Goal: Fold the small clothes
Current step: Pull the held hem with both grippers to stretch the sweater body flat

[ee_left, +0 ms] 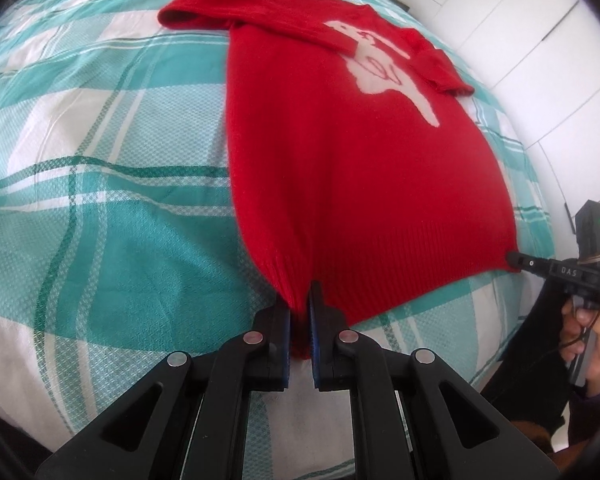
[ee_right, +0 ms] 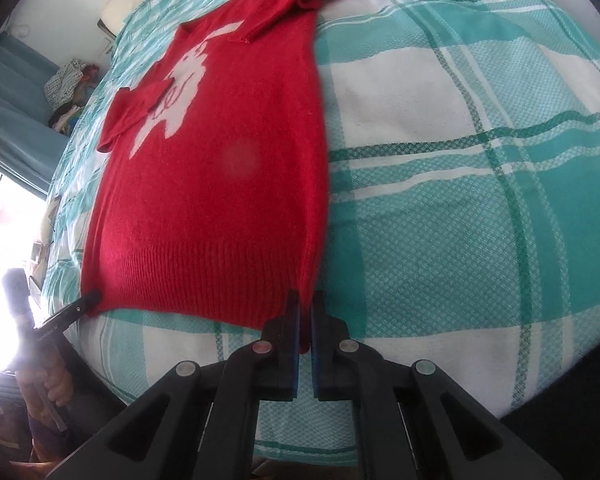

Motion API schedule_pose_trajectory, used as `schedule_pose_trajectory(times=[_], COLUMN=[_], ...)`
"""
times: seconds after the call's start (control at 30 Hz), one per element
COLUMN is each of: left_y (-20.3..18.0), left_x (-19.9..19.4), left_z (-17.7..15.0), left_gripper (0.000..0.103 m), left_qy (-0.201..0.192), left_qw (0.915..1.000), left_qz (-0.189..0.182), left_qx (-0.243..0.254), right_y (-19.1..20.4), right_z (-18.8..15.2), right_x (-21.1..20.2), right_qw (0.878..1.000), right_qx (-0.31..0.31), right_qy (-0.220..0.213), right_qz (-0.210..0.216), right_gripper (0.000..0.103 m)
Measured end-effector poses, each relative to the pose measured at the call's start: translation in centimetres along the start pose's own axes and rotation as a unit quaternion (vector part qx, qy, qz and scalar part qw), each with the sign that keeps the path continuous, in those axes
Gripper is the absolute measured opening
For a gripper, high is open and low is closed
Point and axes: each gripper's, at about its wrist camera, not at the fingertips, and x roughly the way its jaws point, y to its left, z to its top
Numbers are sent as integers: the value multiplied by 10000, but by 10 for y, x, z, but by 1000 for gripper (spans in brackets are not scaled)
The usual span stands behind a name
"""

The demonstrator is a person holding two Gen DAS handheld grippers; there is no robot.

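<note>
A small red knitted sweater (ee_left: 352, 160) with a white figure on its chest lies flat on the bed, both sleeves folded in over the front. My left gripper (ee_left: 299, 300) is shut on the sweater's left hem corner. My right gripper (ee_right: 305, 304) is shut on the right hem corner, and it shows at the right of the left wrist view (ee_left: 516, 258). The sweater also fills the right wrist view (ee_right: 220, 168), where the left gripper (ee_right: 92, 298) pinches the far hem corner. The hem is stretched between the two grippers.
The bed is covered with a teal and white plaid bedspread (ee_left: 100, 200). White cupboard doors (ee_left: 540, 40) stand past the bed's right side. A pile of clothes (ee_right: 68, 92) and a bright window (ee_right: 4, 240) lie past the left side.
</note>
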Motion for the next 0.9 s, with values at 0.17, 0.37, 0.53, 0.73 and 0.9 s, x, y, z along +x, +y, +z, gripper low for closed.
schedule_pose_trajectory(times=[0.17,0.37,0.53,0.73,0.9], left_y=[-1,0,0,2,10], left_x=[3,5,5,2,-12], left_z=[0,-1,-2,-3,-13], left_gripper=[7,8,10,11,17], left_qy=[5,2,-3,-9,34], left_qw=[10000,10000,10000,10000,9996], left_qz=[32,33,52,1,-110], left_qx=[0,16,3,-61,-248], right_y=[-3,-2,-1,-1,-4], right_z=[0,-1,-1,-1,-1], right_x=[1,4,5,5,1], right_qw=[10000,10000,9999,9999,9997], right_qx=[66,93,102,109,244], right_qy=[30,-2,-2,2,96], right_qz=[38,11,25,18,6], right_gripper=[4,4,4,4,4])
